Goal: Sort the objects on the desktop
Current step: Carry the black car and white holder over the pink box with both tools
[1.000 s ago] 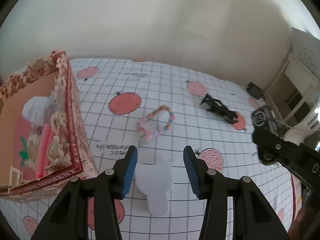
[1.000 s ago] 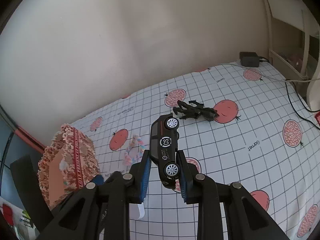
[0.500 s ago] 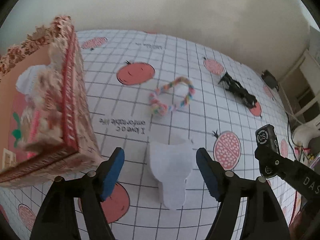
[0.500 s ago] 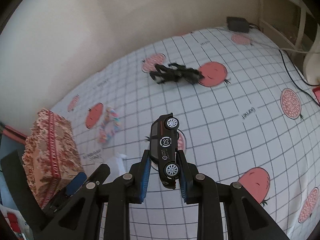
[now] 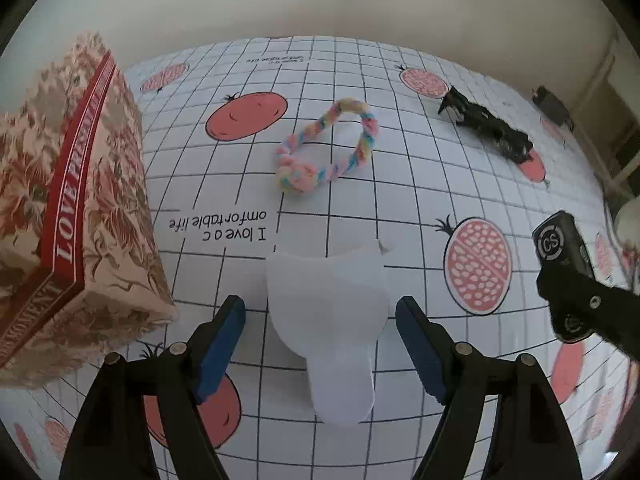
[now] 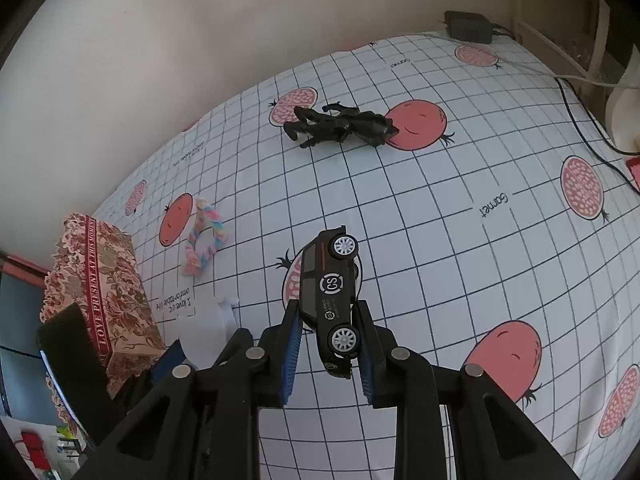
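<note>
L fingers [image 5: 320, 344] wide round white scoop [image 5: 328, 320]; R fingers [image 6: 329, 350] grip toy car [image 6: 332, 300].

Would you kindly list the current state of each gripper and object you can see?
left gripper: open, straddling the white scoop
white scoop: lying on the tablecloth, ungripped
right gripper: shut on the toy car
toy car: held off the tablecloth, tilted
braided ring: lying flat
black figure: lying down
patterned box: standing on the tablecloth

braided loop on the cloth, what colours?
The braided loop is pastel: pink, yellow, blue and white strands twisted together. Clearest in the left wrist view.
</note>
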`<action>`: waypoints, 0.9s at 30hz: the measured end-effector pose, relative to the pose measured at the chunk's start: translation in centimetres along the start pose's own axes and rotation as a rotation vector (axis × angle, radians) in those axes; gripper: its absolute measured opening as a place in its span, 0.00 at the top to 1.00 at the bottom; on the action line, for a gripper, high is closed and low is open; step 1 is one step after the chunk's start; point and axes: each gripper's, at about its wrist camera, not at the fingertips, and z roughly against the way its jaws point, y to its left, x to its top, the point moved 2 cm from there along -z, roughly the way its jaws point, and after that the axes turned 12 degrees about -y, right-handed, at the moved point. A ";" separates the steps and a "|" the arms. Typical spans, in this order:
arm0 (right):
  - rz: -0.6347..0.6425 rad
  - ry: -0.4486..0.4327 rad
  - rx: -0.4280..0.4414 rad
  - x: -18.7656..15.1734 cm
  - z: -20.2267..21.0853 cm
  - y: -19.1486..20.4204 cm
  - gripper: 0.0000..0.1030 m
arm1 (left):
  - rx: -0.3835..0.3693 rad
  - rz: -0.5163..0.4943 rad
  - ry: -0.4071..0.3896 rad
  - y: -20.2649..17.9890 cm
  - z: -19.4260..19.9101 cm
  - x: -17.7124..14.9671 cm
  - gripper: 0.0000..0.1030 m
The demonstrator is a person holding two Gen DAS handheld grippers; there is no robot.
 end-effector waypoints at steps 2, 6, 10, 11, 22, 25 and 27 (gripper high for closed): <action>0.001 0.003 0.002 0.0 0.0 0.0 0.73 | 0.018 -0.019 0.000 -0.2 0.0 0.0 0.33; 0.004 0.002 0.005 0.0 0.0 0.1 0.73 | 0.007 -0.017 -0.005 -0.1 0.4 0.4 0.45; 0.005 0.008 0.006 -0.2 -0.2 0.3 0.73 | 0.005 -0.027 -0.006 -0.1 0.3 0.4 0.45; 0.005 0.008 0.006 -0.2 -0.3 0.3 0.73 | 0.004 -0.027 -0.005 0.0 0.3 0.4 0.45; 0.012 0.018 0.007 -0.5 -0.7 0.5 0.73 | -0.017 0.091 -0.016 2.3 1.3 0.9 0.45; 0.016 -0.055 0.049 0.1 0.6 1.2 0.73 | -0.075 0.145 -0.071 2.9 2.9 1.8 0.45; 0.031 -0.180 0.116 1.1 3.0 2.1 0.73 | -0.105 0.160 -0.122 3.1 4.2 2.4 0.45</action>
